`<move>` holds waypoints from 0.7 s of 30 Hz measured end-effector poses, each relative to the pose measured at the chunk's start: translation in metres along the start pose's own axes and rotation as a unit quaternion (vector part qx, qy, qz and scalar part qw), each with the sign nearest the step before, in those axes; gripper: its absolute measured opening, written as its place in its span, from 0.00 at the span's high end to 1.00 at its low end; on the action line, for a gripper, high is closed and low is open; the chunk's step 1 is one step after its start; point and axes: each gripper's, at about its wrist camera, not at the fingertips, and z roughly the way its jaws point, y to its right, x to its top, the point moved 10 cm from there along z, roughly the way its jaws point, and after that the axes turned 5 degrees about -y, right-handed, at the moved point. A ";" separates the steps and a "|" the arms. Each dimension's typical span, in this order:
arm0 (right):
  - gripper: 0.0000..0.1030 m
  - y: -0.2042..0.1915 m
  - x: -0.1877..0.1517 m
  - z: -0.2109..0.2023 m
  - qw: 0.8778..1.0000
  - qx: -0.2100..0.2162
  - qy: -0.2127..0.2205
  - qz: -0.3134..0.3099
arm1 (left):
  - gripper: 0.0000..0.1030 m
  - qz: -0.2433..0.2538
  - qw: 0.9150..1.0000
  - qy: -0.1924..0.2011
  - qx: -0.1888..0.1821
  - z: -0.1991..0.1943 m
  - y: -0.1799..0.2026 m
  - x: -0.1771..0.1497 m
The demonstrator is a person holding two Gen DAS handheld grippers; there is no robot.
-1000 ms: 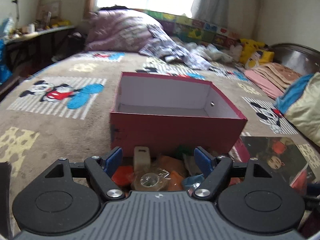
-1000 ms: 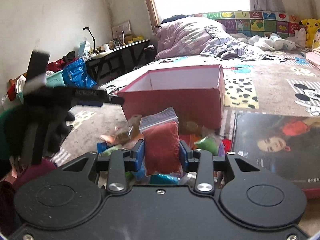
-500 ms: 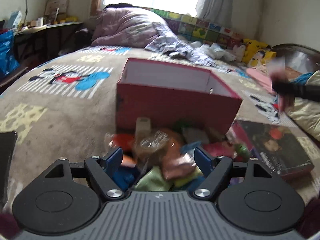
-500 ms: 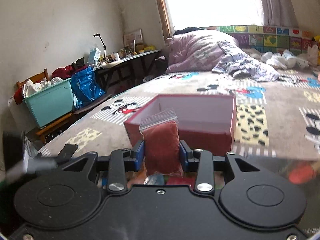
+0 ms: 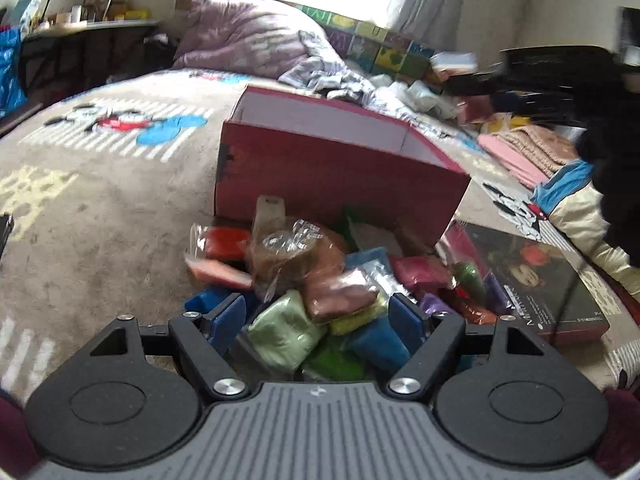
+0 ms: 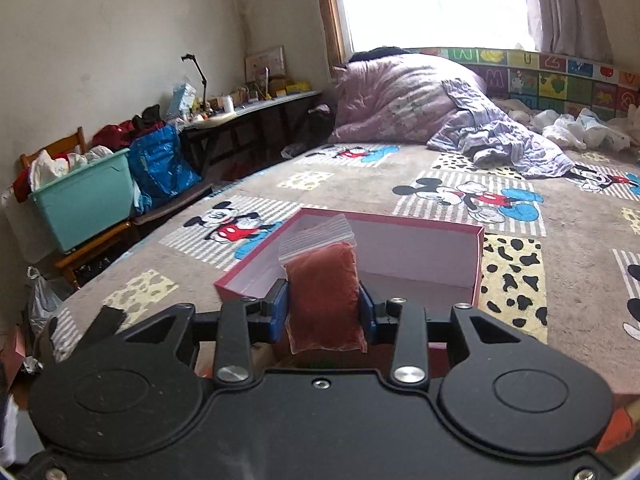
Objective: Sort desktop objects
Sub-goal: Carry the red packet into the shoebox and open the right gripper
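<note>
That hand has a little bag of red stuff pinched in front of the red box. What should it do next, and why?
Probably carry it a little further forward over the box, then open the fingers. The right gripper is shut on the red bag, which hangs upright at the near edge of the red box. The part of the box's inside that shows is bare, so the bag should drop in freely.

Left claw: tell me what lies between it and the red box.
In the left wrist view, a pile of small coloured bags fills the stretch between the left claw and the red box.
</note>
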 end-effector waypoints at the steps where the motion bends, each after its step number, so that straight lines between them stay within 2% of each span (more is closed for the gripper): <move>1: 0.65 0.004 0.002 0.006 1.000 -0.002 -0.004 0.003 | 0.24 0.001 1.000 0.004 -0.005 0.000 0.002 0.000; 9: 0.65 0.033 0.006 0.061 0.997 -0.016 -0.076 0.018 | 0.24 0.016 0.999 0.032 -0.013 0.000 0.010 0.000; 21: 0.64 0.062 -0.011 0.124 0.984 -0.035 -0.169 0.044 | 0.24 -0.013 0.999 0.026 -0.012 0.007 -0.008 0.001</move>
